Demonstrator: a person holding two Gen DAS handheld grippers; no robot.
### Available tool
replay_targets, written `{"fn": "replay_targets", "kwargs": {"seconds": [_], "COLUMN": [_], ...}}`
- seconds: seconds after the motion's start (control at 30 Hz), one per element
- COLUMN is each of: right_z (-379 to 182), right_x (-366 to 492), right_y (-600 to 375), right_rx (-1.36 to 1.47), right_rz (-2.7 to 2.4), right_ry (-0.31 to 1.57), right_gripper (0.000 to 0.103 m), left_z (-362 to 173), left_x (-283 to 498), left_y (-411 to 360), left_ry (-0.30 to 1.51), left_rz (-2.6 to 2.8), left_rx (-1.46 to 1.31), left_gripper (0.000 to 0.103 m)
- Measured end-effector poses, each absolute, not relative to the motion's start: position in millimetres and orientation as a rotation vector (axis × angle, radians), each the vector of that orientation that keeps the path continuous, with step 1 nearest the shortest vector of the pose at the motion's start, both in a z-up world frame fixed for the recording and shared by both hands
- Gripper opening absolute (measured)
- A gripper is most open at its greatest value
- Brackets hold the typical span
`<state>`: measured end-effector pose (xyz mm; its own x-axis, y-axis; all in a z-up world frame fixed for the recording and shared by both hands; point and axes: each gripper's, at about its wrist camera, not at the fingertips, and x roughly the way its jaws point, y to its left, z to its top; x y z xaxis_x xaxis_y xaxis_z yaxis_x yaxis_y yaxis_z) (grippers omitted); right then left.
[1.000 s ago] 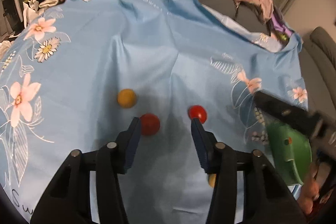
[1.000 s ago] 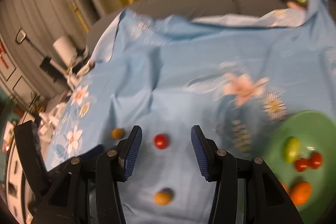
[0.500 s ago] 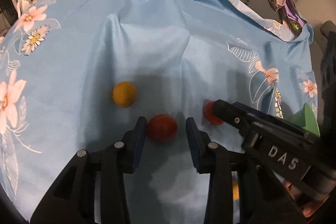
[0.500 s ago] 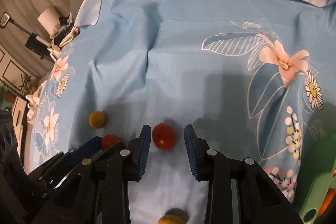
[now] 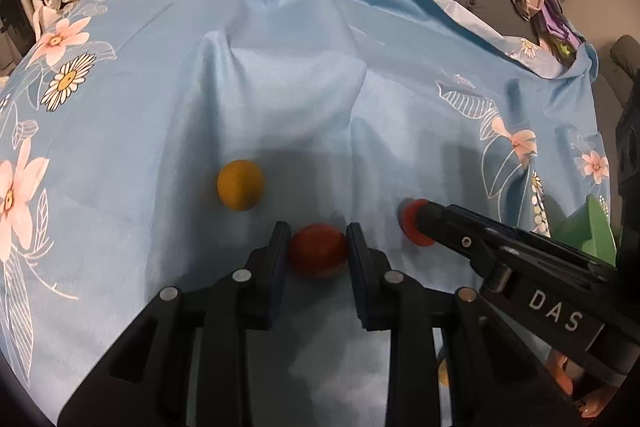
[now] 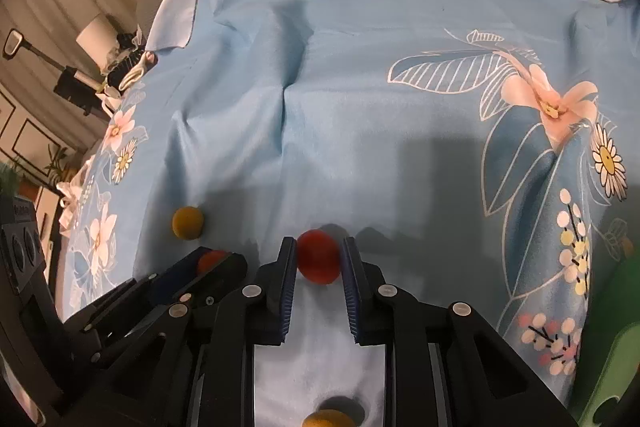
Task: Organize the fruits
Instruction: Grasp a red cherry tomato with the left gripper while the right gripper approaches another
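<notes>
2 grippers (image 5: 318,247) (image 6: 318,259) on red fruits (image 5: 318,251)

My right gripper (image 6: 318,259) is closing on a red fruit (image 6: 319,256) on the blue floral cloth (image 6: 360,99); a yellow fruit (image 6: 188,222) lies left.

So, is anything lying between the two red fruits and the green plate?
Nothing visible: only bare blue floral cloth separates the right gripper's round red fruit from the green plate; the left's red fruit sits farther away.
</notes>
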<state>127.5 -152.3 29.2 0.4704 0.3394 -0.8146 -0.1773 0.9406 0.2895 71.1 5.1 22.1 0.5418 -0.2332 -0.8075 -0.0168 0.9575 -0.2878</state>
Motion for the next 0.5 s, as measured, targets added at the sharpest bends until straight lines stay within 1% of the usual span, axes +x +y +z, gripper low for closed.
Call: {"fn": "replay_targets", "kwargs": {"seconds": [0.1, 0.17, 0.5], "right_z": [31.8, 36.0, 39.1], "right_x": [124.8, 121.6, 114.6], "right_y": [-155.9, -160.3, -171.0], "right_rx": [0.174, 0.180, 0.168], "right_rz": [0.312, 0.296, 0.267], "right_ry": [1.030, 1.027, 1.023], "right_gripper": [0.020, 0.013, 0.013], "left_z": [26.9, 30.7, 41.4], "left_x": [67.7, 63.7, 49.2], "left_y": [6.9, 8.7, 12.8], "left_ry": [0.981, 0.966, 0.925], "left_rz": [-0.129, -0.130, -0.126], "left_rx": [-0.288, -0.292, -0.325], "left_gripper": [0.028, 0.028, 0.028]}}
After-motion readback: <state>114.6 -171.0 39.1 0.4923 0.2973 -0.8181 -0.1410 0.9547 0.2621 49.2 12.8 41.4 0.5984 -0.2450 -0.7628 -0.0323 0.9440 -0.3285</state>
